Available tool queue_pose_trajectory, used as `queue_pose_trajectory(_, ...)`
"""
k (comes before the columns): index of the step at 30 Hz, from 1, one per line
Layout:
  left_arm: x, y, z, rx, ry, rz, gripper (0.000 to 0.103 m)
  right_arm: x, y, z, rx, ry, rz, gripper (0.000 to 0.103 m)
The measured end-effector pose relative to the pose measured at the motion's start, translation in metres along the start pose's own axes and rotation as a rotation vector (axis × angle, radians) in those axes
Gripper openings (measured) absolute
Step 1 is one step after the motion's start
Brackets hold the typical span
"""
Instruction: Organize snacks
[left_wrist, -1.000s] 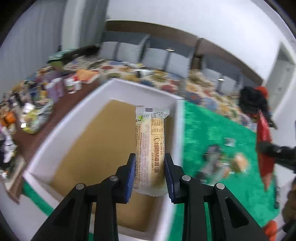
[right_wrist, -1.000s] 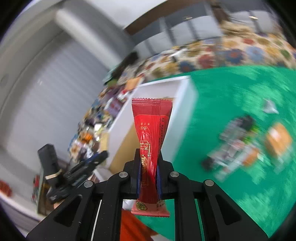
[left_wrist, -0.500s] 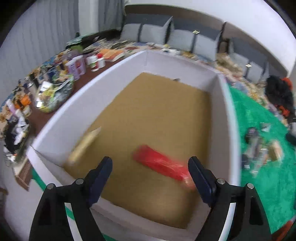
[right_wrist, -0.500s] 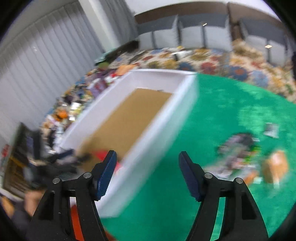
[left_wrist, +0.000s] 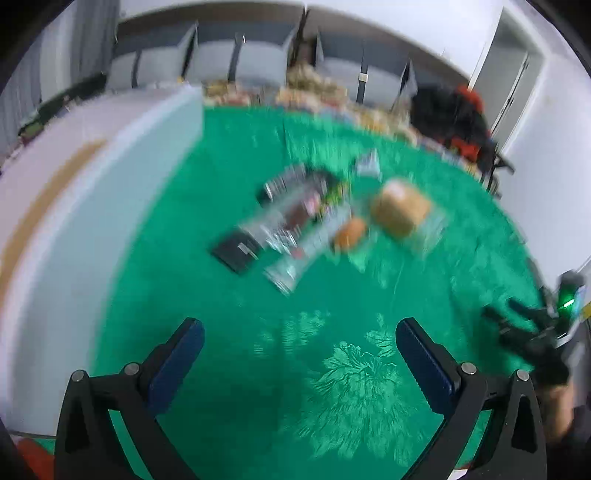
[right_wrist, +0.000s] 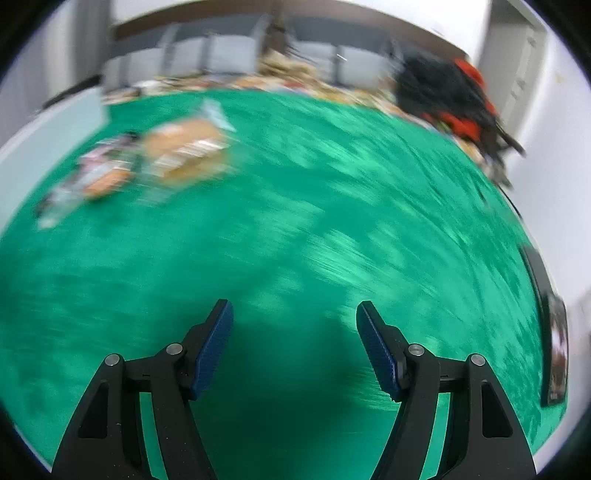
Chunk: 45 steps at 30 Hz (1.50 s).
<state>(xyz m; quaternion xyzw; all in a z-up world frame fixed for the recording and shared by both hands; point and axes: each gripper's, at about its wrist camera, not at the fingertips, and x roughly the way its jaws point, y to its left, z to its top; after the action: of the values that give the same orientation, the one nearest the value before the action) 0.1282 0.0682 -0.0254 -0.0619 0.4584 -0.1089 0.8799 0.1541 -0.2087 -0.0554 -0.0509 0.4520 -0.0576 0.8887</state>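
Note:
A blurred pile of small snack packets (left_wrist: 295, 221) lies on the green cloth (left_wrist: 332, 369), with a wrapped bun (left_wrist: 400, 212) at its right. The white box (left_wrist: 110, 177) stands at the left; its inside is hardly visible. My left gripper (left_wrist: 297, 332) hovers over bare cloth short of the pile, its jaws opening wide with nothing between them. In the right wrist view the same pile (right_wrist: 99, 173) and bun (right_wrist: 188, 147) sit far up at the left. My right gripper (right_wrist: 294, 310) is open and empty above bare cloth (right_wrist: 332, 240). The right gripper also shows at the edge of the left view (left_wrist: 532, 332).
A black and red bag (right_wrist: 443, 99) lies beyond the cloth's far right edge, with grey cushions (left_wrist: 258, 59) along the back wall. A dark flat object (right_wrist: 554, 332) lies at the cloth's right edge. Both views are motion-blurred.
The left gripper let go of a yellow bar and the right a red packet, both into the white box. Both grippers opened and swung right and down over the green cloth.

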Motion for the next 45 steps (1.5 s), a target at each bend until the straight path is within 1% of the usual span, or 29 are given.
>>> queue_pose_trajectory(2, 0.026, -0.015, -0.002, 0.035, 0.0, 0.045, 0.103, 0.011, -0.022, 0.003, 0.055, 0.022, -0.024, 0.073)
queue_pose_trajectory(3, 0.042, -0.022, -0.001, 0.061, 0.002, 0.09, 0.103, 0.014, -0.032, 0.006, 0.085, 0.02, -0.02, 0.075)
queue_pose_trajectory(4, 0.051, -0.025, -0.001, 0.072, 0.005, 0.115, 0.103, 0.018, -0.04, 0.009, 0.106, 0.015, -0.02, 0.075)
queue_pose_trajectory(6, 0.068, -0.03, 0.002, 0.078, 0.008, 0.139, 0.103, 0.029, -0.053, 0.016, 0.131, 0.005, -0.032, 0.077)
queue_pose_trajectory(9, 0.079, -0.027, 0.005, 0.079, 0.002, 0.189, 0.103, 0.041, -0.063, 0.026, 0.15, -0.002, -0.012, 0.08)
queue_pose_trajectory(11, 0.082, -0.025, 0.005, 0.072, -0.003, 0.186, 0.103, 0.046, -0.066, 0.03, 0.172, 0.005, 0.015, 0.083)
queue_pose_trajectory(12, 0.083, -0.023, 0.005, 0.072, -0.003, 0.185, 0.103, 0.045, -0.066, 0.025, 0.179, 0.006, 0.02, 0.085)
queue_pose_trajectory(16, 0.083, -0.021, 0.005, 0.074, -0.001, 0.184, 0.103, 0.044, -0.066, 0.023, 0.183, 0.008, 0.02, 0.087)
queue_pose_trajectory(45, 0.084, -0.022, 0.006, 0.075, -0.001, 0.186, 0.103, 0.043, -0.067, 0.021, 0.188, 0.011, 0.013, 0.089)
